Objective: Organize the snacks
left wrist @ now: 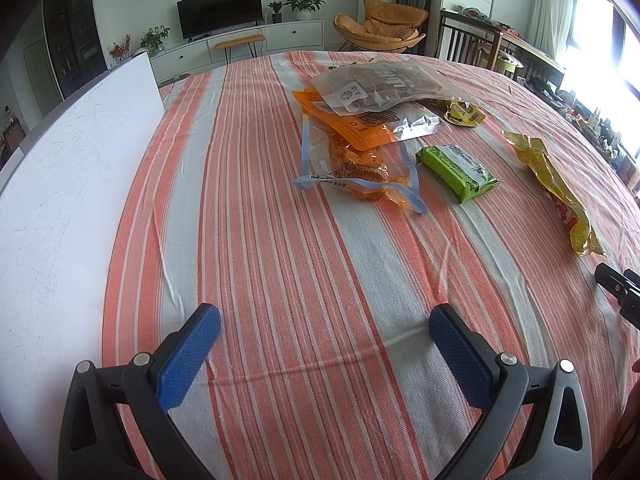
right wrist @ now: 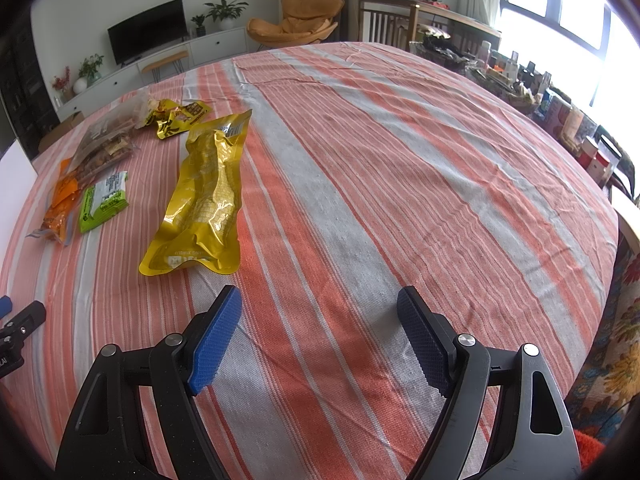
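Both grippers (left wrist: 325,316) (right wrist: 320,298) agape, empty; yellow pouch (right wrist: 204,196), lettering upside down, illegible.

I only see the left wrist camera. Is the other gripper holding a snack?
Observer: No. The right gripper is open, with nothing between its fingers.
Operator: Which snack is nearest to it?
Observer: The long yellow pouch, lying flat just ahead of the gripper, on its left.
Operator: Any snacks on its other side?
Observer: None, only striped cloth out to the table's edge.
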`<move>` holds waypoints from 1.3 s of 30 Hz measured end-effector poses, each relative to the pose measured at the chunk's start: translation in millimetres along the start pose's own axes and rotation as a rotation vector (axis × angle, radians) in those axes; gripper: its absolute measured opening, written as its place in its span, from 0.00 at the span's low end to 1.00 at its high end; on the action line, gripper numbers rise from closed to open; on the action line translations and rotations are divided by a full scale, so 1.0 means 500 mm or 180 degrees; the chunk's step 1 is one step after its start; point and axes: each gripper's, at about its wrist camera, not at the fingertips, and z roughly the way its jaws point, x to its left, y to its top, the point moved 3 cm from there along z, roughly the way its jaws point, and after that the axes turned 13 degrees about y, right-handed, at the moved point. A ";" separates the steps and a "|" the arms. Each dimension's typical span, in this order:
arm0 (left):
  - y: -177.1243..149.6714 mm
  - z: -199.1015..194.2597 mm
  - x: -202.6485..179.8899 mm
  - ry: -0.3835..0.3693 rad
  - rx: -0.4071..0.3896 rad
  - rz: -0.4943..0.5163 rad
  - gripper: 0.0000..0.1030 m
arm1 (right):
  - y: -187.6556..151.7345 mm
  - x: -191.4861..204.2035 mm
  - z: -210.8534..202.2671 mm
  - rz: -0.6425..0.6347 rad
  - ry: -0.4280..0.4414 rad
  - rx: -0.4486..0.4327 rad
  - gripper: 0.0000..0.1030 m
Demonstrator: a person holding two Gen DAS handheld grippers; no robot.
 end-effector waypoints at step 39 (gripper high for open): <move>0.179 0.069 -0.050 -0.0200 0.0427 0.0200 0.90 | 0.000 0.000 -0.004 0.0003 0.0006 0.0000 0.81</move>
